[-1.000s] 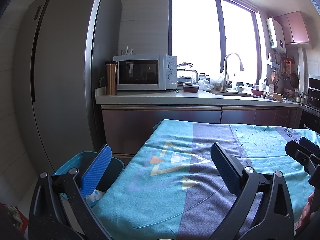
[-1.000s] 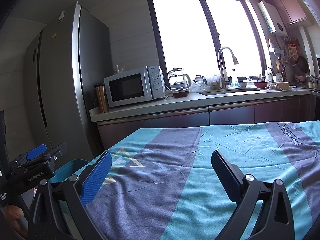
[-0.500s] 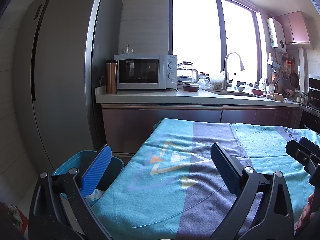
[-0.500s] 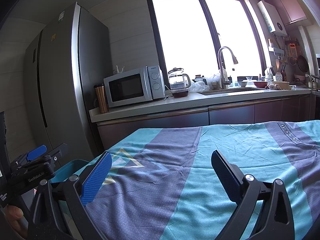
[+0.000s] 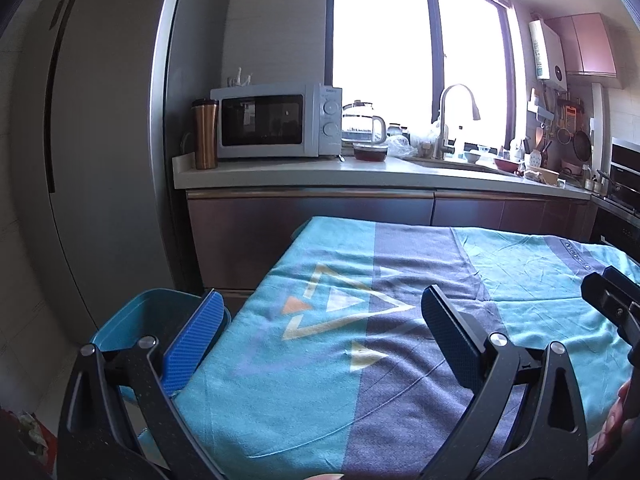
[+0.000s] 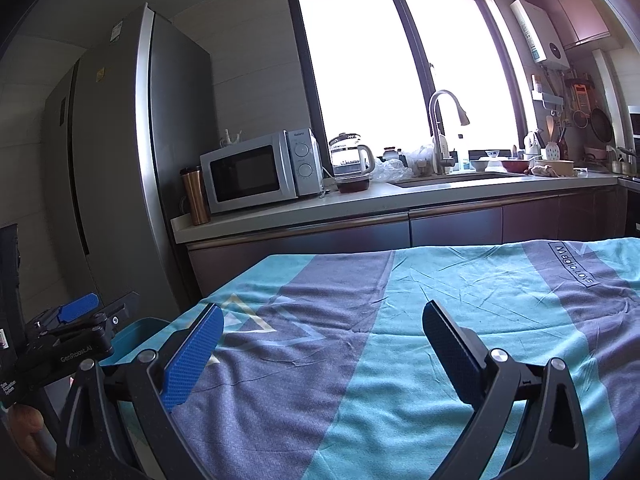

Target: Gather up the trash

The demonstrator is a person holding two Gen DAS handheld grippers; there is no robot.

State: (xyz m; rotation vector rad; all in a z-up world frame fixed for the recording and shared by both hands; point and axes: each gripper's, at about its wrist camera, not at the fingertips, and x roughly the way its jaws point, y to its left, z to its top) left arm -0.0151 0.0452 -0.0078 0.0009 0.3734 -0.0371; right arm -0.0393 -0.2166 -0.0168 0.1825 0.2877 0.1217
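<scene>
My left gripper (image 5: 320, 320) is open and empty, held above the left part of a table covered with a teal and purple cloth (image 5: 400, 360). A teal bin (image 5: 136, 320) stands on the floor just left of the table, below my left finger; its inside is mostly hidden. My right gripper (image 6: 320, 336) is open and empty above the same cloth (image 6: 400, 360). The bin's rim (image 6: 136, 330) shows at the left. No trash shows on the cloth. The left gripper also shows in the right wrist view (image 6: 80, 320), and the right gripper's edge in the left wrist view (image 5: 612, 300).
A kitchen counter (image 5: 360, 172) runs behind the table with a microwave (image 5: 276, 124), a copper tumbler (image 5: 205, 134), a glass kettle (image 5: 362, 124) and a sink tap (image 5: 452, 120). A tall fridge (image 5: 100, 140) stands at the left. Some red and white litter (image 5: 28, 428) lies on the floor at the bottom left.
</scene>
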